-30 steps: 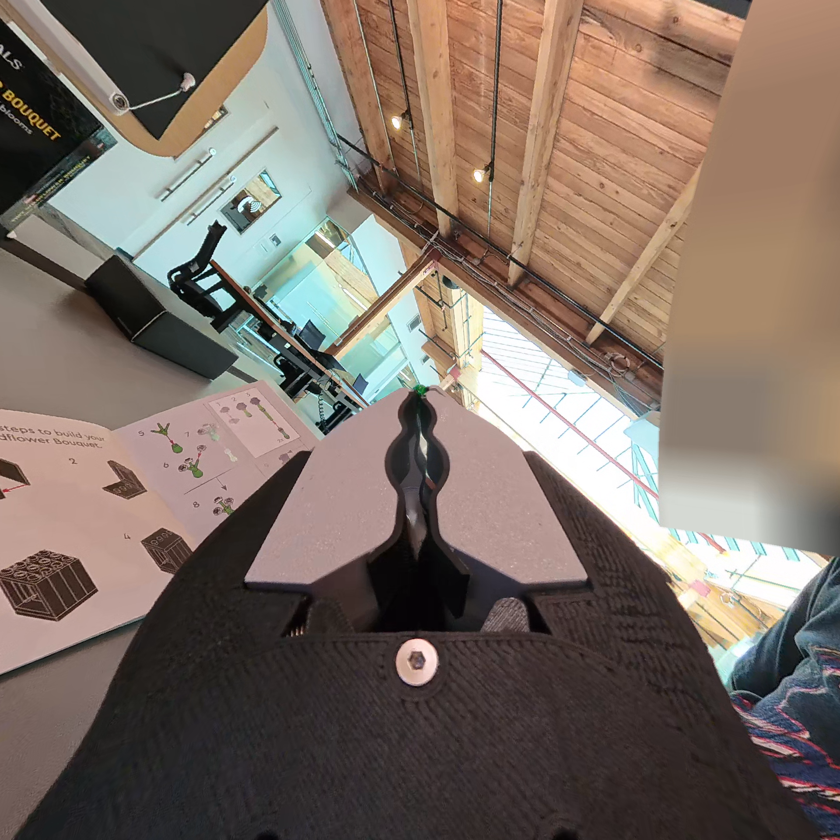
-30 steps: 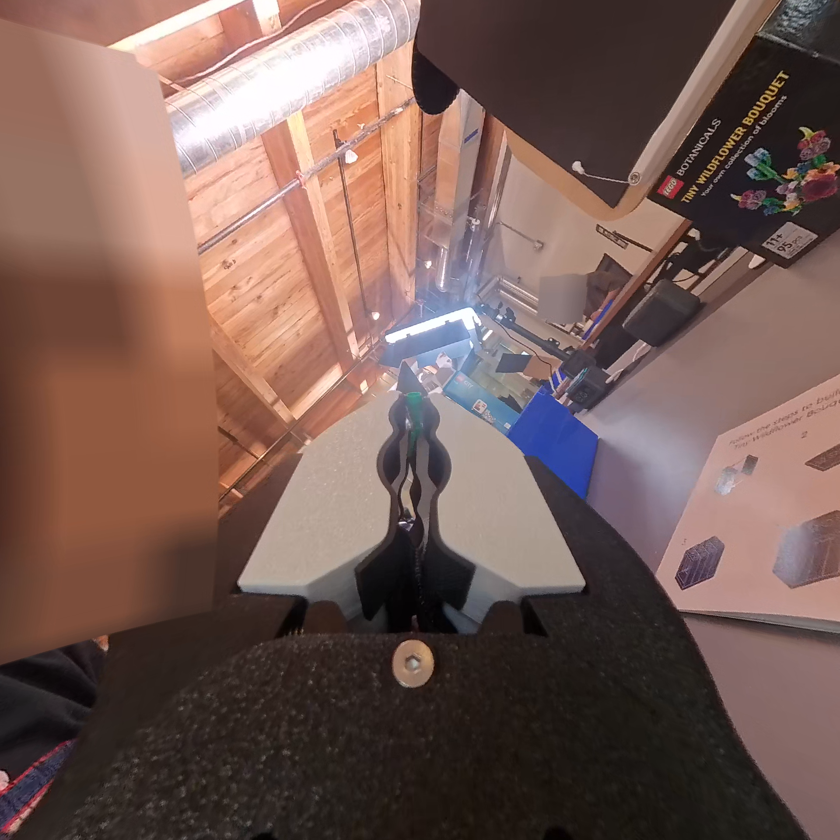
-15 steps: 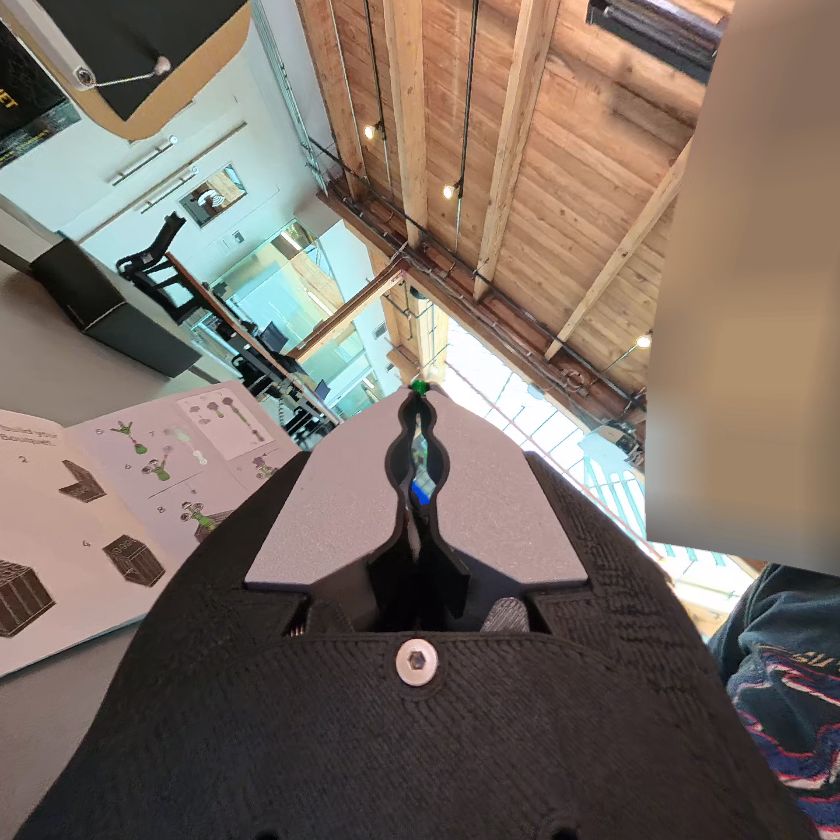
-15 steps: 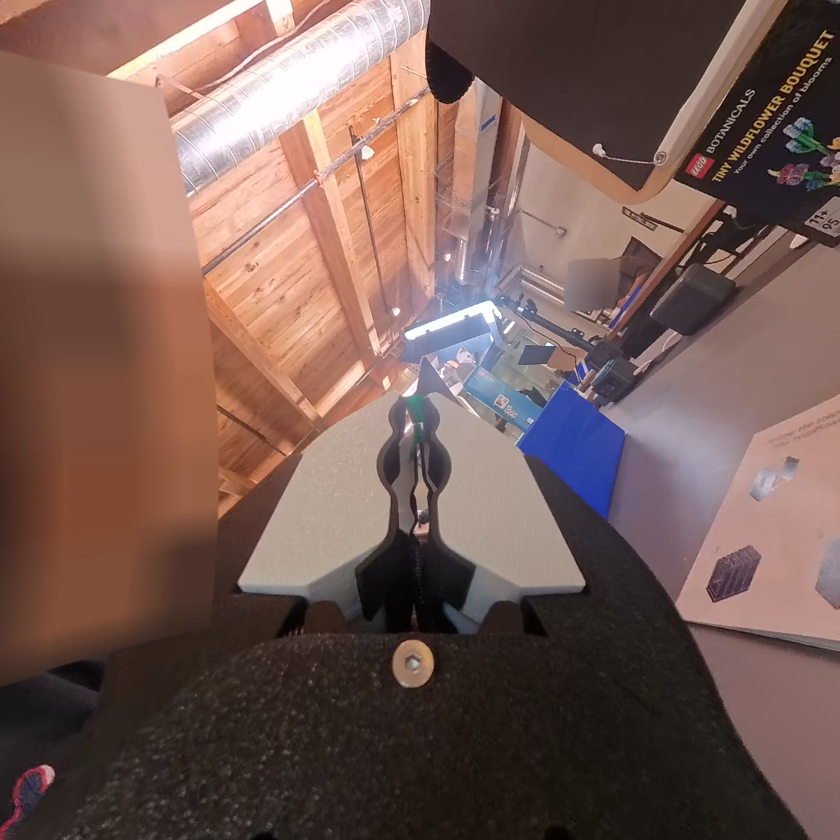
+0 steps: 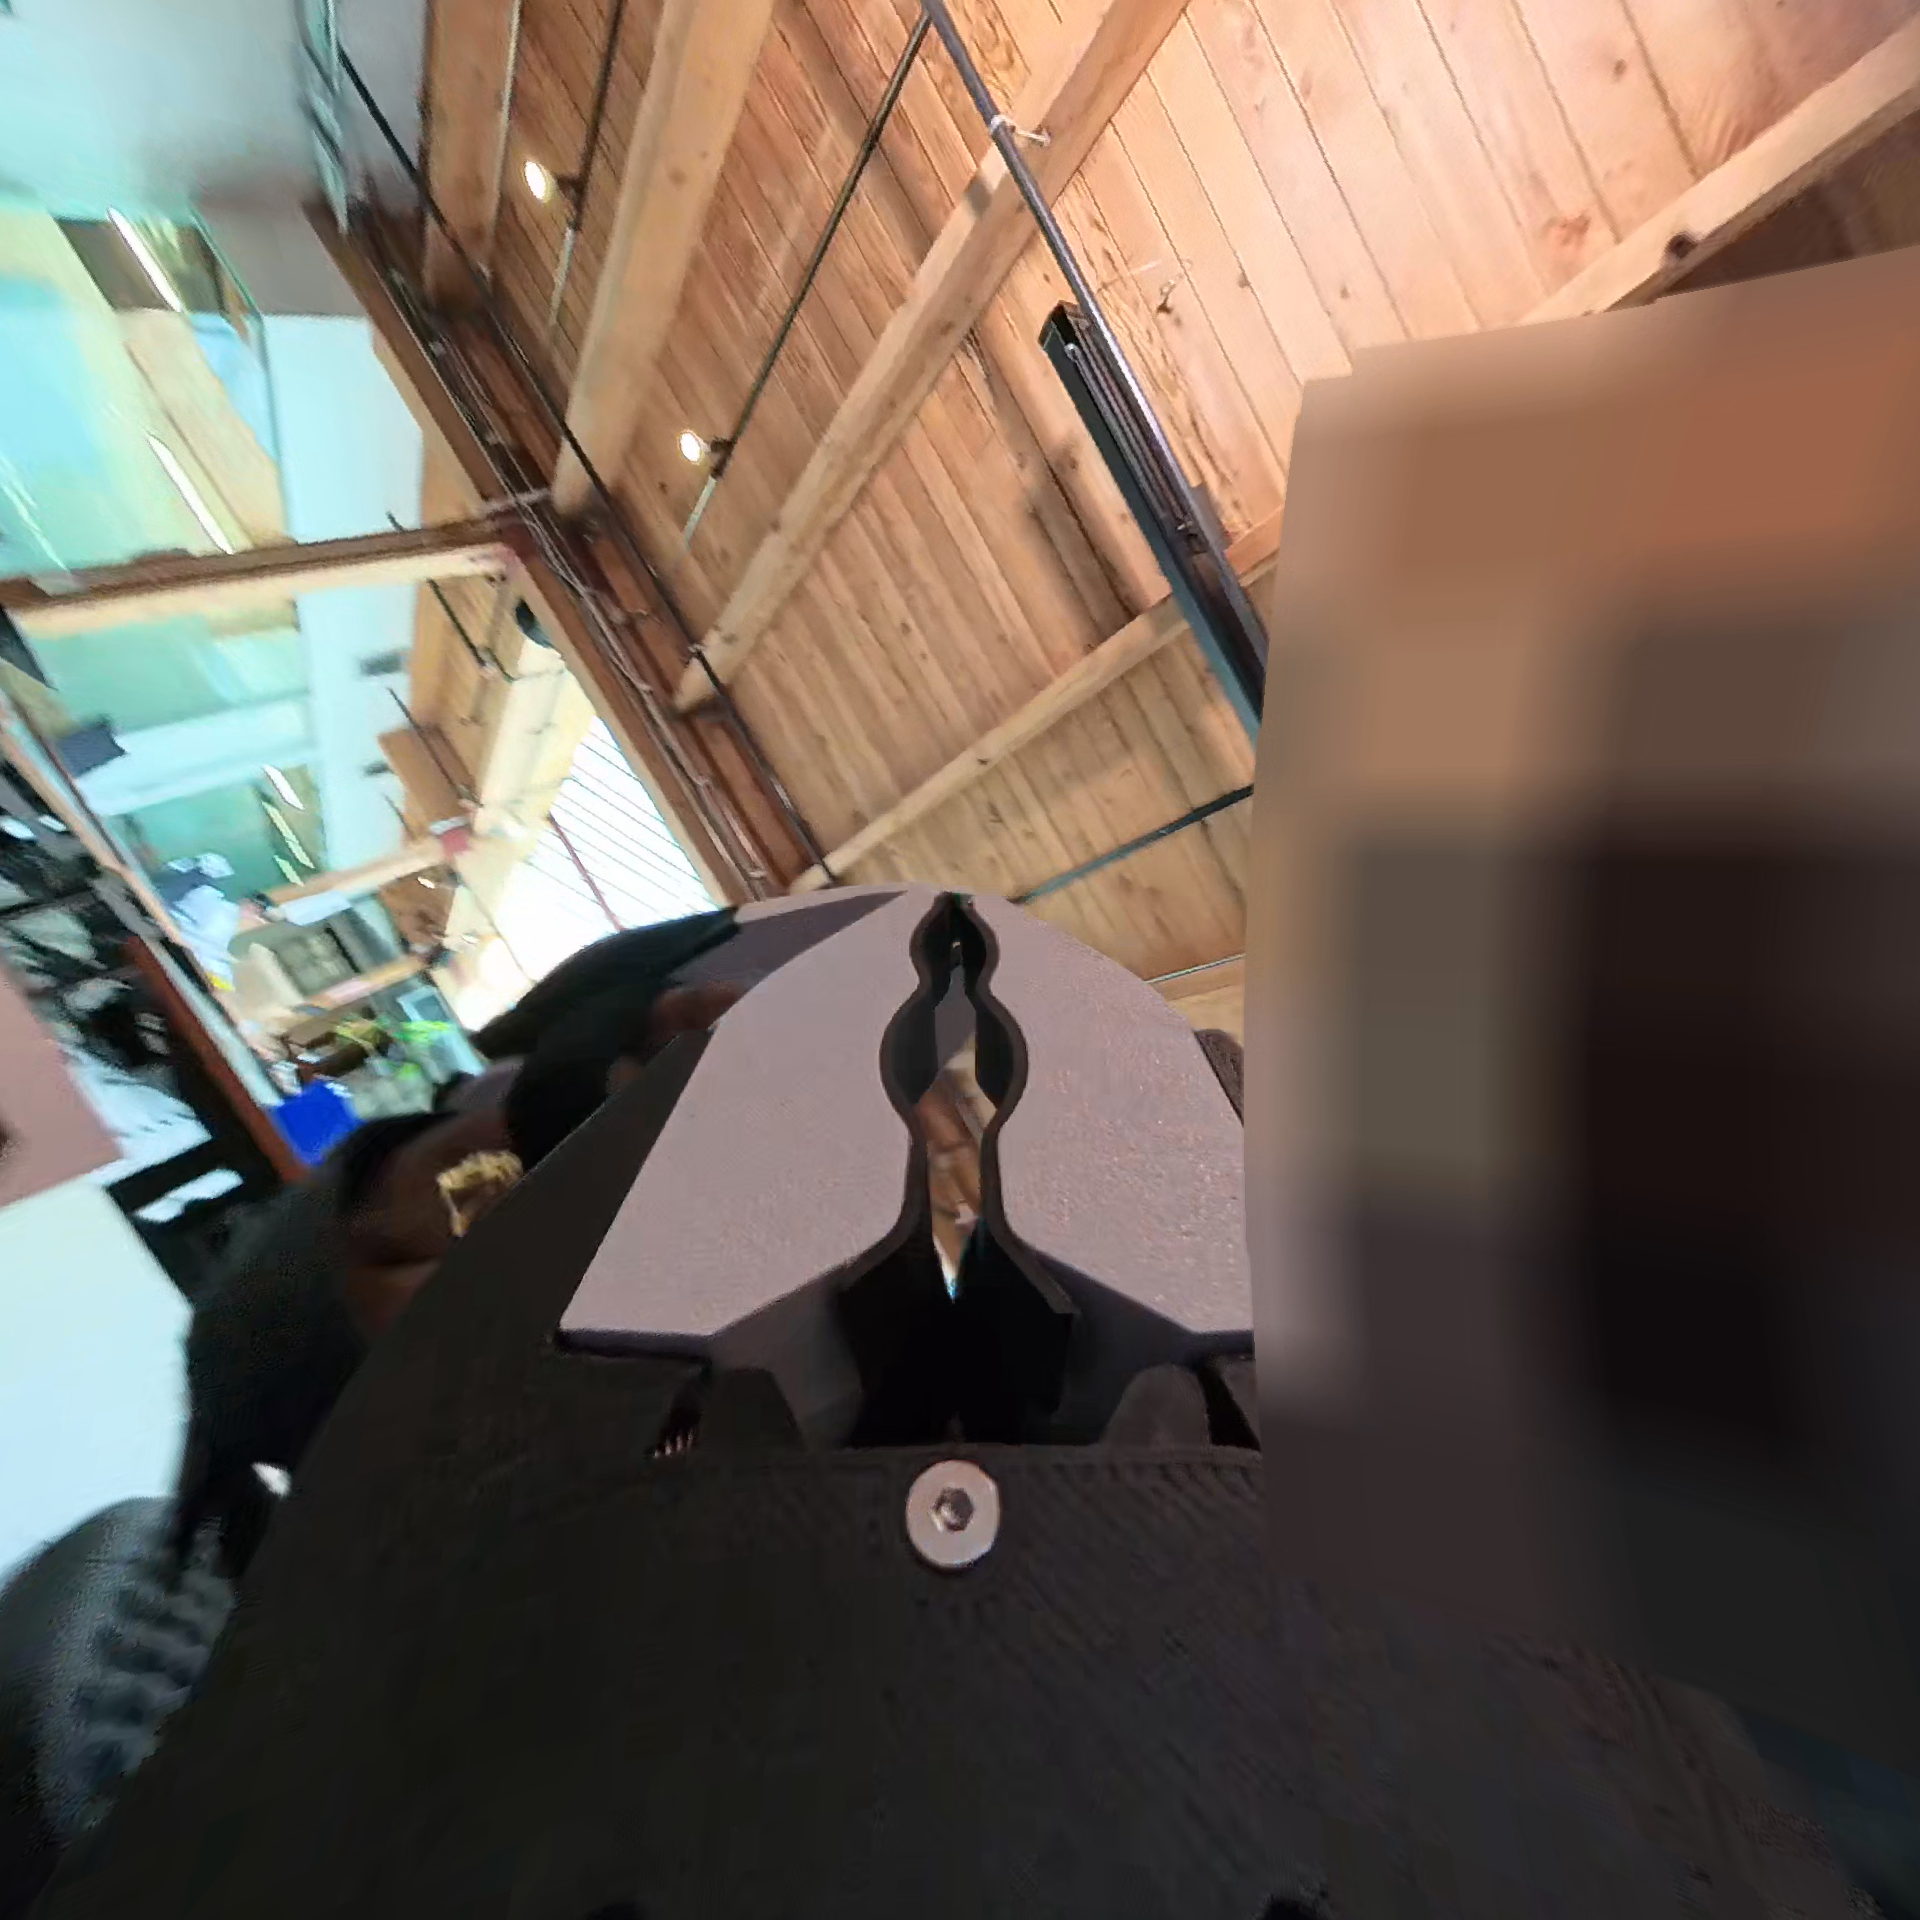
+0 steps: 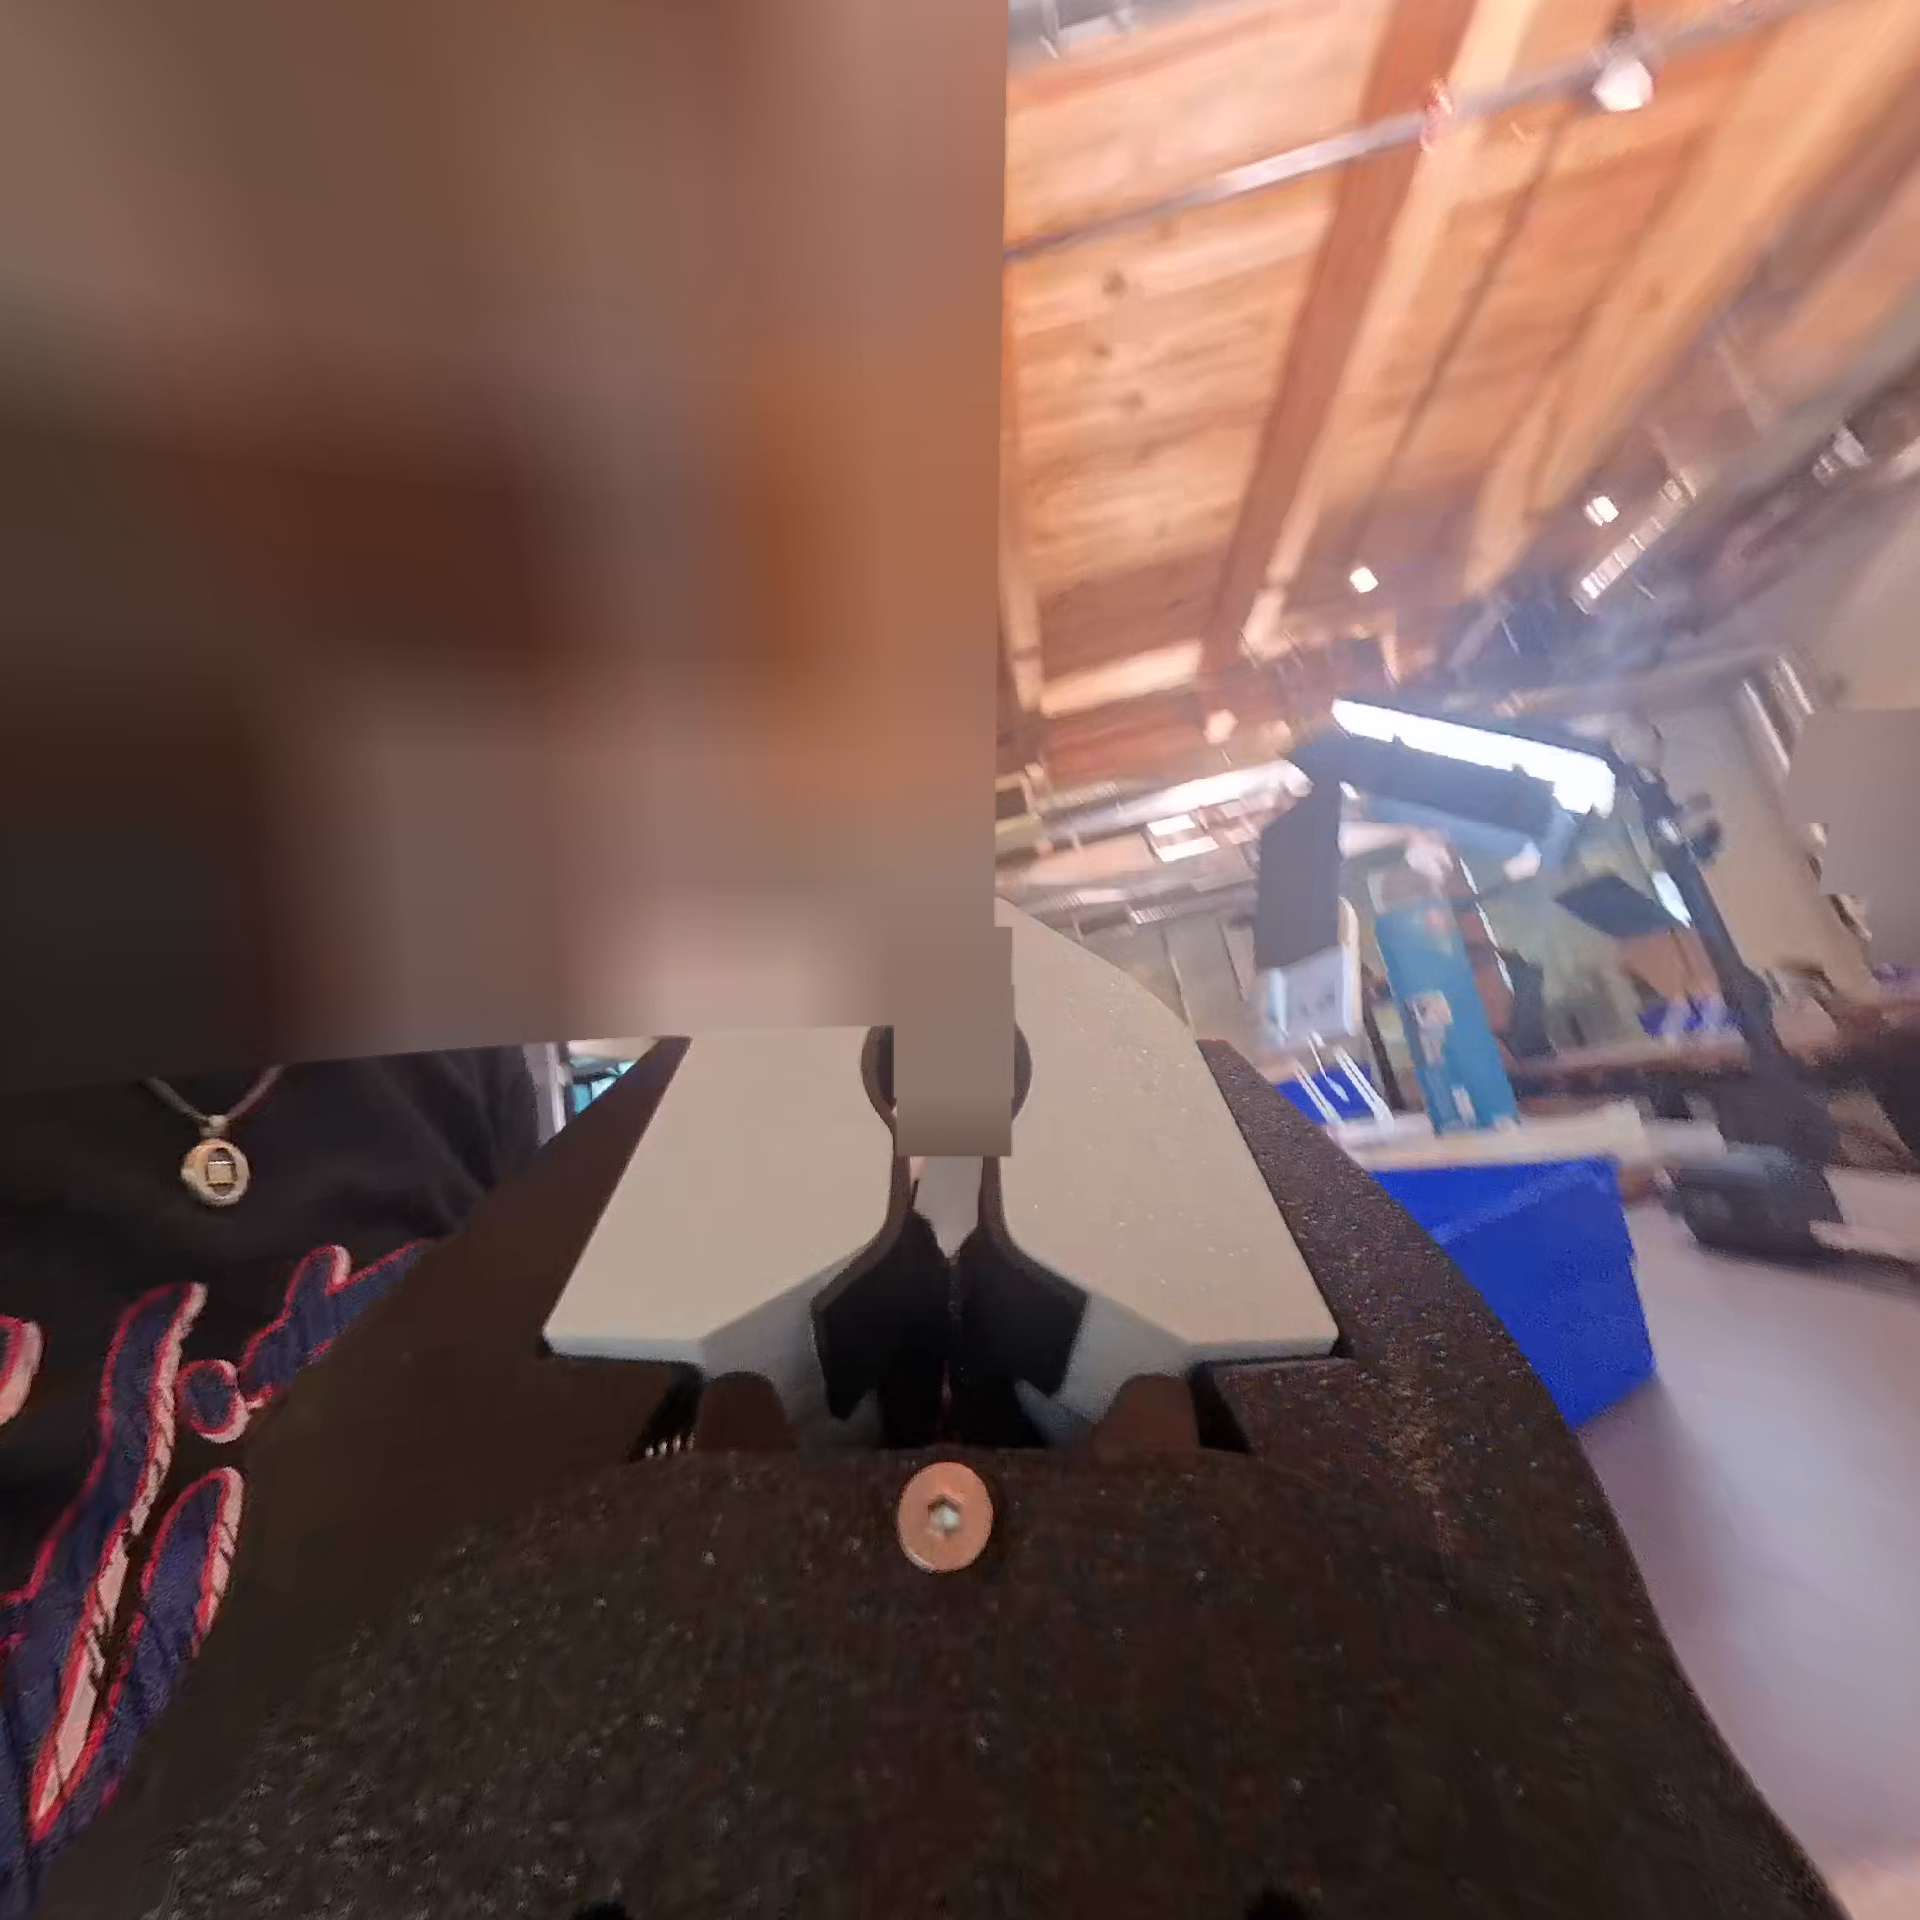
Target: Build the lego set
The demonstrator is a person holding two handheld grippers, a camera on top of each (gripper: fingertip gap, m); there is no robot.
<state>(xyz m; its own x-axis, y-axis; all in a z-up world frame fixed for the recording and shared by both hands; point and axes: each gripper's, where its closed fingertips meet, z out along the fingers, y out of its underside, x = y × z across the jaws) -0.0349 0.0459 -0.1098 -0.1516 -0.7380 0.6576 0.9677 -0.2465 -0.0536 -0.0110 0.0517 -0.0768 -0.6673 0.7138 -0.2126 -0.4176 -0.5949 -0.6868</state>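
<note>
My left gripper [image 5: 951, 902] points up at the wooden ceiling with its grey fingers [image 5: 790, 1122] pressed together. No piece shows at its tips. My right gripper [image 6: 951, 935] also points upward. Its grey fingers [image 6: 1132, 1153] stand close together at the base, and a mosaic patch hides the tips. No lego pieces, booklet or table show in either view. Both views are motion-blurred.
In the left wrist view a hand with a ring [image 5: 473, 1179] and a black blurred shape [image 5: 603, 997] sit just left of my fingers. The right wrist view shows a person's dark top with a pendant [image 6: 215, 1172], a blue bin [image 6: 1538, 1268] and a light stand [image 6: 1714, 1039]. My hands' fingertips stand some 4 cm from each other.
Both grippers have swung sharply; the booklet, box and table have left both views. The small green piece seen at both tips earlier no longer shows. Both stay shut.
</note>
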